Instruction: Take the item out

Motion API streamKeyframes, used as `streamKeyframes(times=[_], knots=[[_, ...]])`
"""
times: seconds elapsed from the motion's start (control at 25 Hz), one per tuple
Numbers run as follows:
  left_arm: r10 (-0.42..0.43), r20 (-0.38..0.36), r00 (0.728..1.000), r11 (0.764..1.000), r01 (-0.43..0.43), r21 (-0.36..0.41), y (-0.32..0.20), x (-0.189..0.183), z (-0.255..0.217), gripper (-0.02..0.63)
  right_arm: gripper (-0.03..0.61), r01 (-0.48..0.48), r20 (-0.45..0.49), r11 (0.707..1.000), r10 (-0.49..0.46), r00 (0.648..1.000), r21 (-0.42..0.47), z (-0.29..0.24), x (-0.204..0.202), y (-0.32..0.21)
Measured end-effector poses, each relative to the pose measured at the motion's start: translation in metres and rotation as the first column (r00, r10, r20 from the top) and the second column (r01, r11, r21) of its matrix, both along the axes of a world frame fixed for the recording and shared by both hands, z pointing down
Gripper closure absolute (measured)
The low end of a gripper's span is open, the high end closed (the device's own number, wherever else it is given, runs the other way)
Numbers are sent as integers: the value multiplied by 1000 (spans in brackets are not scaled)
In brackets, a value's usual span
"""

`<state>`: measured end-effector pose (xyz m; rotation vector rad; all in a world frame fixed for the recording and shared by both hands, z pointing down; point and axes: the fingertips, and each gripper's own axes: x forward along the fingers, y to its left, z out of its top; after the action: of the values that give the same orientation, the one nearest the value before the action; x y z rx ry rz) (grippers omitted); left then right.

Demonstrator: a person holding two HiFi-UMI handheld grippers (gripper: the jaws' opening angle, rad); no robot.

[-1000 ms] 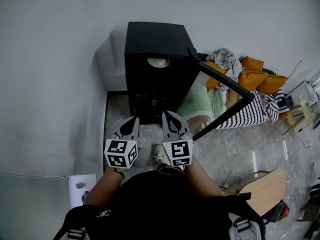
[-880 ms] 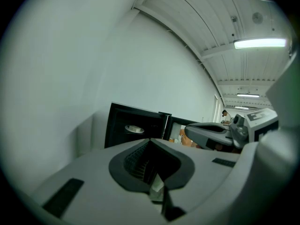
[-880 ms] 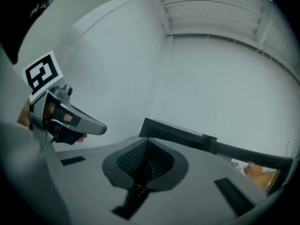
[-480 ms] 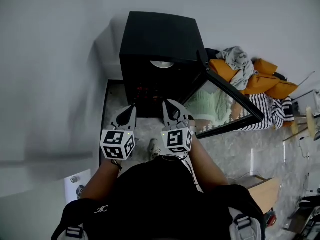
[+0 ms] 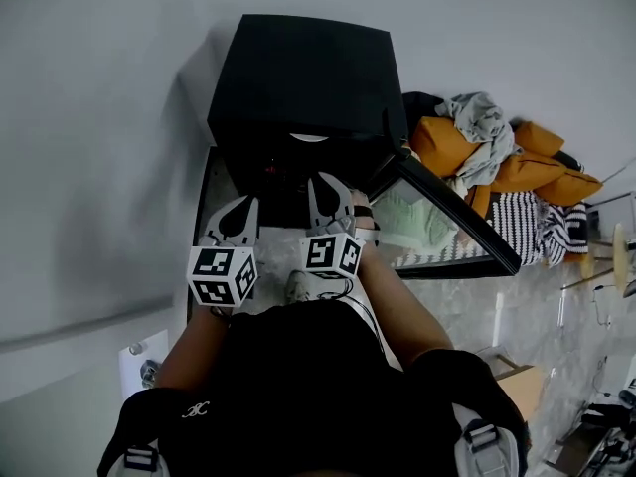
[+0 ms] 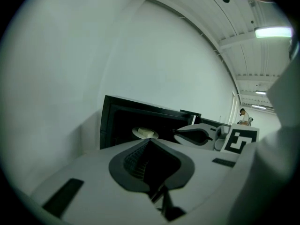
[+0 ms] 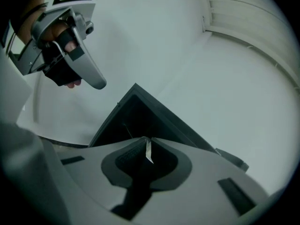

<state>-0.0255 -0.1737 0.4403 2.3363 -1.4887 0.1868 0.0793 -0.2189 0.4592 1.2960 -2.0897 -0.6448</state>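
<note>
Aiming at the white dish (image 5: 310,138) inside the open black oven (image 5: 303,68), at 12 o'clock from the nearer right gripper (image 5: 321,180). Just cracking its jaws apart, empty; holding the left gripper (image 5: 247,204) closed, empty.

**Head view.** The interior of the black cabinet (image 5: 308,78) is too dark to read. Only the rim of a pale dish (image 5: 310,137) shows below its top edge. The person's torso (image 5: 298,386) covers the floor beneath it and all but the toe of a shoe (image 5: 298,288). The heap of clothes (image 5: 497,157) lies partly behind the open door (image 5: 447,227).

**Left gripper view.** What lies on the dish is too small to identify. A distant person (image 6: 243,117) is a mere speck. A pale blurred mass (image 6: 281,139) fills the right edge and cannot be identified.

**Right gripper view.** The cabinet's opening is black throughout.
</note>
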Motion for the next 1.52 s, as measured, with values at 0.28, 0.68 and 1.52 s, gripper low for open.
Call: streamKeyframes(times=[0.28,0.68,1.52], knots=[[-86,18,996,996,86,-3,-14,-12,-1,606,505,49,-45,996,-53,998,-81,24,-14,-30],[-29,59,998,999,32,-39,-22,-32,15,606,463,-40,-228,994,17,973,-98,54,-22,-78],[37,49,998,998,-34,-51,-34,-48,17,606,463,-167,-392,966,79,917,-196,106,-5,-128]])
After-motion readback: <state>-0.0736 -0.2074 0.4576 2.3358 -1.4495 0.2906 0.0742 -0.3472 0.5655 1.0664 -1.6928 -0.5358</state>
